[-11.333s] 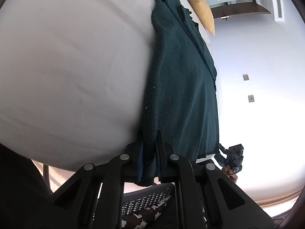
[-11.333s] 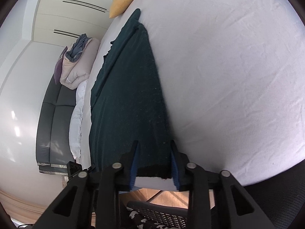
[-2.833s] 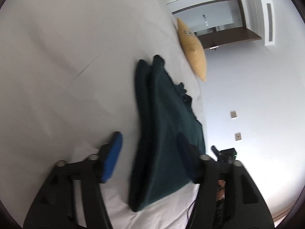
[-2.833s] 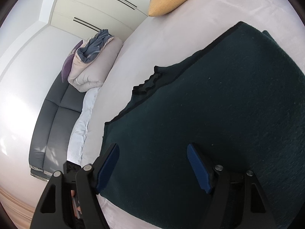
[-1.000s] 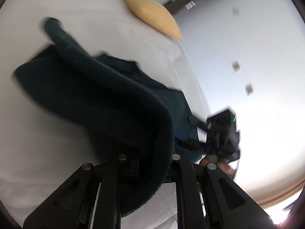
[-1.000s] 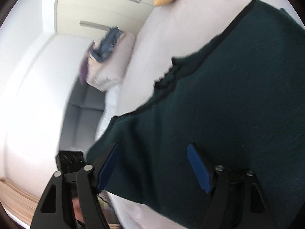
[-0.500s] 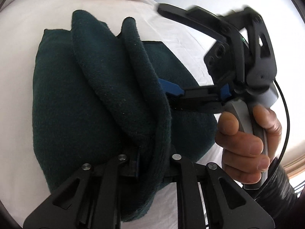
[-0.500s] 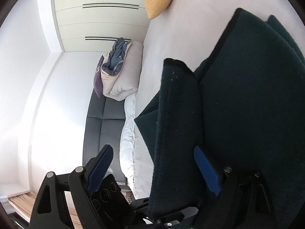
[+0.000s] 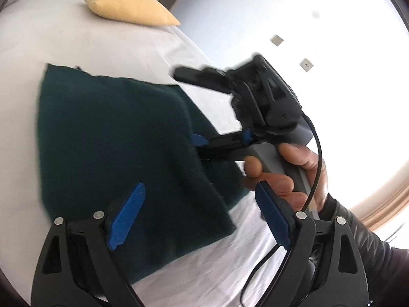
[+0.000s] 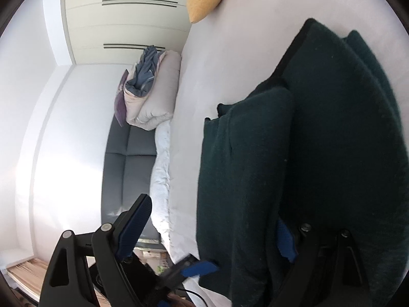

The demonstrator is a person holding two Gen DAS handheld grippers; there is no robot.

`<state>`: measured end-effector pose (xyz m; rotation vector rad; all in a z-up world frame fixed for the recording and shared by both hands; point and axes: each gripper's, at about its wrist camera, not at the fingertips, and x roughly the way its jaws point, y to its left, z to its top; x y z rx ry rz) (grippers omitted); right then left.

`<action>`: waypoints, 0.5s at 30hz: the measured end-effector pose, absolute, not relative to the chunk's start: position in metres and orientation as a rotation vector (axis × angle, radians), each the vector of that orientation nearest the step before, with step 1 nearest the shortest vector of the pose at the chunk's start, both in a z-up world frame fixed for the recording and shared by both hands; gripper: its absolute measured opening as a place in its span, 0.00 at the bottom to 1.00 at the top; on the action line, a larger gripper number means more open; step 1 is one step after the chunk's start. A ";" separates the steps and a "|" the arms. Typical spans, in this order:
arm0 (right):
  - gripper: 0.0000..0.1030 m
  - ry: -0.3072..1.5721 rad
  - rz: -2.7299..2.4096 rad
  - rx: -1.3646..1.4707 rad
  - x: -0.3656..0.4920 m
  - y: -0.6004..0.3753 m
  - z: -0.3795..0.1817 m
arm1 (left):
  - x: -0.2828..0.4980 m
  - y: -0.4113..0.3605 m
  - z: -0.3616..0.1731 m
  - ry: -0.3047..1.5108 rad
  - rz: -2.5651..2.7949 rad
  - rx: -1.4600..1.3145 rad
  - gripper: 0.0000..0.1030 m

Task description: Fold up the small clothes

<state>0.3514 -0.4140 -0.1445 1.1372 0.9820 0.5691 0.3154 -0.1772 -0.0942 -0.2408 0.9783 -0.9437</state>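
Observation:
A dark green garment (image 9: 110, 140) lies folded on the white bed (image 9: 107, 43). My left gripper (image 9: 202, 217) hovers over its near edge. Its jaws are opening, and the blue pads (image 9: 127, 215) stand wide apart and press on nothing. My right gripper (image 9: 185, 105), held in a hand (image 9: 276, 176), reaches in from the right, open, with its lower finger at the garment's right edge. In the right wrist view the garment (image 10: 319, 140) fills the right side. A folded flap lies between the fingers of my right gripper (image 10: 209, 230) and partly covers the right pad.
A yellow pillow (image 9: 127, 16) lies at the head of the bed. Beside the bed stands a grey sofa (image 10: 127, 168) with a folded duvet (image 10: 153, 94) on it. White wardrobe doors (image 10: 127, 25) are behind. A cable hangs from the right gripper's handle.
My left gripper has let go of the garment's folded edge and opened wide. The flap now lies flat across the garment. The right gripper stays open beside it.

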 end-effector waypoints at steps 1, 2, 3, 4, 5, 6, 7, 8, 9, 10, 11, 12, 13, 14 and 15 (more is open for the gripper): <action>0.87 0.987 0.568 1.121 0.351 -0.412 -0.143 | 0.318 -0.170 -0.093 0.976 -0.937 -0.257 0.85; 0.87 0.995 0.563 1.105 0.352 -0.411 -0.143 | 0.323 -0.159 -0.091 0.971 -0.915 -0.270 0.85; 0.87 1.016 0.551 1.073 0.352 -0.408 -0.143 | 0.327 -0.149 -0.091 0.964 -0.890 -0.280 0.85; 0.84 1.042 0.537 1.041 0.351 -0.405 -0.143 | 0.332 -0.139 -0.092 0.960 -0.873 -0.290 0.85; 0.82 1.060 0.533 1.012 0.350 -0.402 -0.142 | 0.336 -0.126 -0.095 0.960 -0.855 -0.307 0.85; 0.79 1.073 0.533 0.985 0.348 -0.400 -0.142 | 0.340 -0.117 -0.100 0.960 -0.843 -0.328 0.85; 0.74 1.092 0.526 0.953 0.345 -0.397 -0.142 | 0.345 -0.111 -0.106 0.958 -0.831 -0.344 0.85; 0.72 1.109 0.519 0.929 0.341 -0.395 -0.142 | 0.348 -0.107 -0.106 0.957 -0.819 -0.350 0.85; 0.68 1.121 0.517 0.913 0.338 -0.393 -0.143 | 0.351 -0.103 -0.107 0.958 -0.810 -0.352 0.85; 0.63 1.137 0.514 0.900 0.335 -0.392 -0.145 | 0.353 -0.102 -0.109 0.957 -0.803 -0.353 0.85; 0.61 1.145 0.506 0.894 0.333 -0.391 -0.148 | 0.355 -0.103 -0.110 0.955 -0.799 -0.355 0.85; 0.55 1.158 0.495 0.884 0.331 -0.390 -0.150 | 0.357 -0.104 -0.110 0.951 -0.796 -0.353 0.85; 0.48 1.164 0.479 0.863 0.331 -0.389 -0.150 | 0.359 -0.106 -0.110 0.947 -0.793 -0.350 0.85; 0.42 1.168 0.461 0.844 0.332 -0.388 -0.151 | 0.361 -0.110 -0.111 0.945 -0.788 -0.344 0.85; 0.26 1.176 0.436 0.818 0.333 -0.388 -0.151 | 0.364 -0.117 -0.112 0.945 -0.782 -0.340 0.85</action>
